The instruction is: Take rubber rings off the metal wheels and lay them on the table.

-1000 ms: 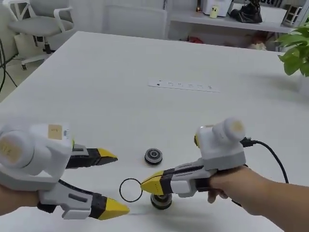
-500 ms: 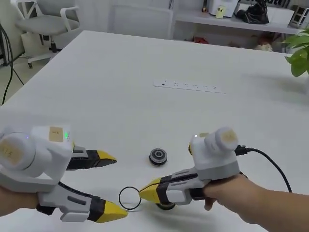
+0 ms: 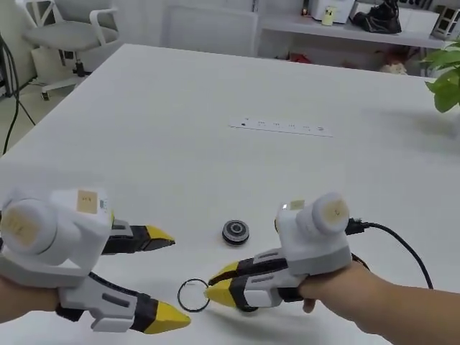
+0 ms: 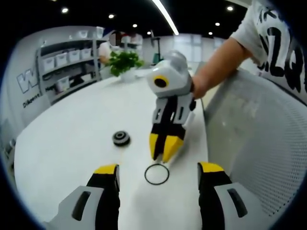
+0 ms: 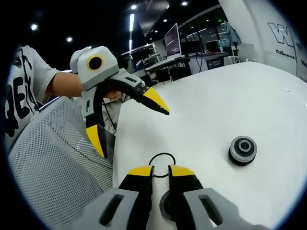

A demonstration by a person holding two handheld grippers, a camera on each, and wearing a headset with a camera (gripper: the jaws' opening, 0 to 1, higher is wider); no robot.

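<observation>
Where the ring (image 3: 192, 295) lies, a wheel (image 3: 236, 231) (dark) stands near.

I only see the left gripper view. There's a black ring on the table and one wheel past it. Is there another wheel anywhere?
Observer: Yes. The right gripper view shows a dark round wheel low between the jaws of the right gripper, not far from the ring.
Operator: What else is out there, farther away?
Observer: In the head view a white power strip lies flat beyond the other wheel.
Operator: Is anything plugged into the right gripper?
Observer: A black cable runs out of its back end, seen in the head view.
</observation>
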